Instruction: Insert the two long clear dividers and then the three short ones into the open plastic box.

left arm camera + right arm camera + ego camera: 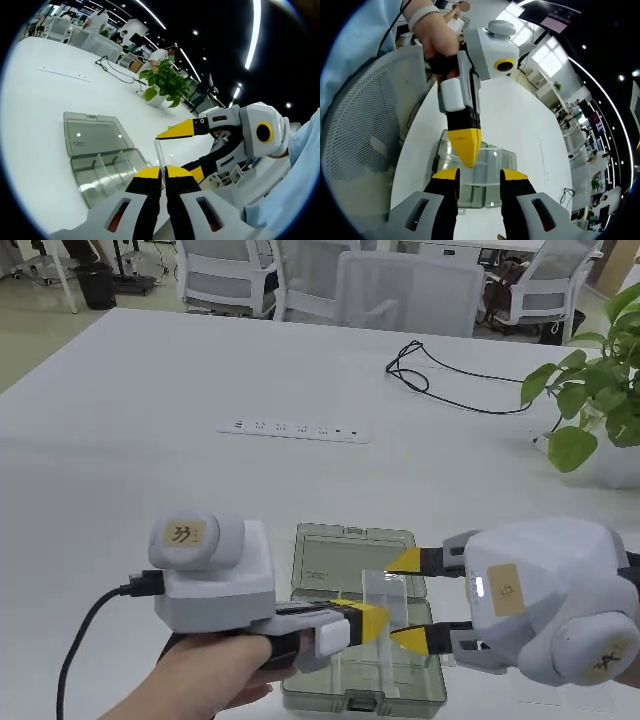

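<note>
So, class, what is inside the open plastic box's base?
Inside the plastic box stand clear dividers, splitting it into compartments. Their number is unclear: the left gripper, shut on a spare divider, and the open right gripper cover part of the base.

**Around the open plastic box**

The plastic box (350, 545) lies on the table (150, 440) near its front edge, with the lid folded flat on the far side of the base. Above the box, the left gripper (375, 620) comes in from the left and the right gripper (405, 600) from the right, its jaws apart. A clear divider (385, 588) stands over the box between them, pinched in the left gripper's closed jaws. Behind the box lies a power strip (293, 429). A cable (440, 385) lies farther back and to the right, and a plant (600, 390) stands far right. Chairs (410, 290) line the far edge.
</note>
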Motion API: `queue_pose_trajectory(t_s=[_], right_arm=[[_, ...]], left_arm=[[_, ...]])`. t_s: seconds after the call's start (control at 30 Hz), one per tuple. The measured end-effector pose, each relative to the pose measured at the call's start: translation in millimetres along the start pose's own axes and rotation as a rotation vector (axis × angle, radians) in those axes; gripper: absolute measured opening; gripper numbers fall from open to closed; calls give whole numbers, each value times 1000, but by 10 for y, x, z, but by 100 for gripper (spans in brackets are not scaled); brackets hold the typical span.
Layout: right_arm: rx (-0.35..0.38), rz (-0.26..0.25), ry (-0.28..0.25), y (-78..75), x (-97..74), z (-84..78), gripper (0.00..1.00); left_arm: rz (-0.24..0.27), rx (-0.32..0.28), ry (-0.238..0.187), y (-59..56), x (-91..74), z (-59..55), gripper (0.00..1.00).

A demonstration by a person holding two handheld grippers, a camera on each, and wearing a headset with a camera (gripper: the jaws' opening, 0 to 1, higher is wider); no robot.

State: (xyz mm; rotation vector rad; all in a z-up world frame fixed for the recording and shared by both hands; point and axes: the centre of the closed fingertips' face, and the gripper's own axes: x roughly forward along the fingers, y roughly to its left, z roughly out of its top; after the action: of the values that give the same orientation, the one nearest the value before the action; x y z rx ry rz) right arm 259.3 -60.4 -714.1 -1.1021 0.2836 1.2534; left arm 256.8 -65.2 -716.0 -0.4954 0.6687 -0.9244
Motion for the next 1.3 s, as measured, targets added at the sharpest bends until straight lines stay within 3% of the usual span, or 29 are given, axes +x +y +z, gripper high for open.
queue_pose_trajectory(t_s=[0.3,0.33,0.37,0.43,0.53,0.63,0.7,0.73,0.8,0.87,0.93,1.1,1.2,1.3], right_arm=[[-21,-4,-8,-14,-14,46,33],[-26,-8,-11,-23,-19,53,31],[-32,-5,-21,-31,-31,73,28],[4,8,-33,-23,-24,98,32],[14,16,-35,-26,-11,108,36],[56,29,-61,-67,-47,150,36],[83,31,-72,-145,-83,156,37],[129,66,-81,-132,-100,160,37],[175,84,-95,-180,-133,168,36],[234,140,-113,-198,-182,189,34],[294,193,-121,-211,-217,197,33],[420,352,-142,-193,-255,222,23],[408,388,-106,-183,-211,158,18],[413,449,-99,-94,-202,212,13]], left_arm=[[-14,-12,-11,-1,-35,27,0],[16,11,4,61,-48,4,0],[0,38,5,42,-48,-7,0],[-23,-2,-17,10,-69,16,0],[-5,41,-3,54,-73,2,0],[-23,43,-5,40,-82,7,0],[-29,96,24,60,-98,-39,0],[-31,109,38,72,-103,-67,0],[-47,129,41,77,-114,-83,0],[-67,140,45,77,-136,-99,0],[-86,190,53,82,-154,-115,0],[-138,221,56,37,-190,-125,0],[-175,266,65,-13,-205,-147,0],[-202,279,80,-55,-215,-172,0]])
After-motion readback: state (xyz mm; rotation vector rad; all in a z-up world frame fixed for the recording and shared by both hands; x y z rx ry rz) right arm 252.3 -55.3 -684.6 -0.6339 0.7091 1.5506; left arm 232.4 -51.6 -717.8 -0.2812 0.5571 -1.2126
